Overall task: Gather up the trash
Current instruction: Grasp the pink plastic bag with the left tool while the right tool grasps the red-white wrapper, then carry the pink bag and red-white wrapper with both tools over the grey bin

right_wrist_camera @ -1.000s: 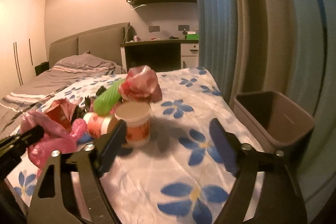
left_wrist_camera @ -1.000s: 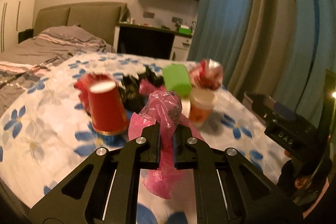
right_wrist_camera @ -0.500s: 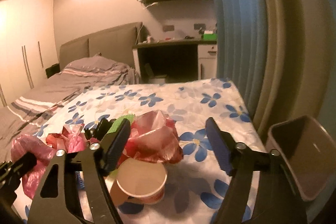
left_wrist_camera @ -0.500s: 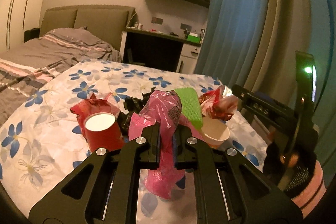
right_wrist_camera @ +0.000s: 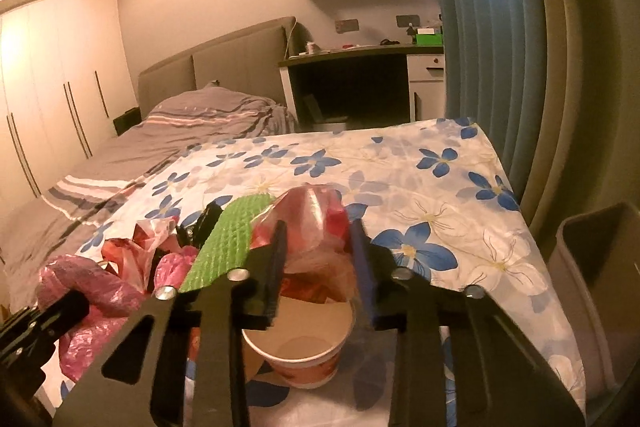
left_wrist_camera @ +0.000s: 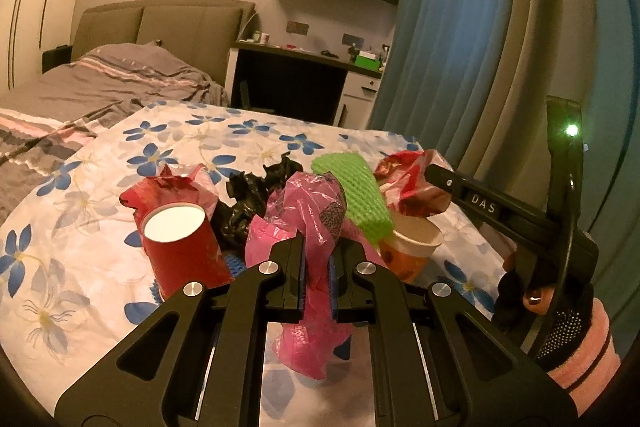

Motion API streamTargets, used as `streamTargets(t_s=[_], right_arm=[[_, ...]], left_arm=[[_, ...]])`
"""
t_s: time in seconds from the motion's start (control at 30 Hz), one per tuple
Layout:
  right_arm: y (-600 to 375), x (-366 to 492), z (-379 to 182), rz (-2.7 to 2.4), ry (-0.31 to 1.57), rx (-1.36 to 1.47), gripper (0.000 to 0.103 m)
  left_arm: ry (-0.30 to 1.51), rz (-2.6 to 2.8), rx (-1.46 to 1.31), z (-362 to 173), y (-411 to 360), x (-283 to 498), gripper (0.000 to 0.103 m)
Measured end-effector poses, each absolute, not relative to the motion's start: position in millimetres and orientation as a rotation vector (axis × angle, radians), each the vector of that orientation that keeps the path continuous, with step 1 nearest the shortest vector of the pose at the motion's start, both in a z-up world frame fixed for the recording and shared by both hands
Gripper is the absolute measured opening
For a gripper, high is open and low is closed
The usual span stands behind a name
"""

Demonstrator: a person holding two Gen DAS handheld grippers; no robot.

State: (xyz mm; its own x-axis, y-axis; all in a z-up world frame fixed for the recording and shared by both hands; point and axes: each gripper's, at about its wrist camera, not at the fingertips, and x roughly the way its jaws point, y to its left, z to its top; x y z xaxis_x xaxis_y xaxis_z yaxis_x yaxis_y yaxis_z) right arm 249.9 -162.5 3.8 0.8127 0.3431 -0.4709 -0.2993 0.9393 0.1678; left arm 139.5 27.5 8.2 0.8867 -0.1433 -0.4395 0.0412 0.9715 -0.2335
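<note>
The left gripper (left_wrist_camera: 317, 269) is squeezing a crinkly pink plastic bag (left_wrist_camera: 308, 227) tight between its fingers. The right gripper (right_wrist_camera: 320, 263) has just been closing on a crumpled red wrapper (right_wrist_camera: 316, 223), sitting above a paper cup (right_wrist_camera: 304, 351); whether its fingers are pressing it, I cannot tell.
</note>
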Motion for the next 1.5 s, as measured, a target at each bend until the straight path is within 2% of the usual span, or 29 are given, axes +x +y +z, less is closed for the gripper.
streamTargets(t_s=[0.2,0.83,1.5], right_arm=[[-165.5,242.2,10.4,0.333,0.475,0.067,0.017],[-227.5,168.5,50.7,0.24,0.265,0.098,0.016],[-338.2,121.8,33.3,-0.046,0.222,0.074,0.016]], left_arm=[[0.461,-0.095,-0.217,10.8,26.3,136.8,0.008],[0.368,-0.163,-0.168,42.3,-2.0,115.1,0.008],[0.381,-0.511,-0.097,43.8,-164.1,151.3,0.007]])
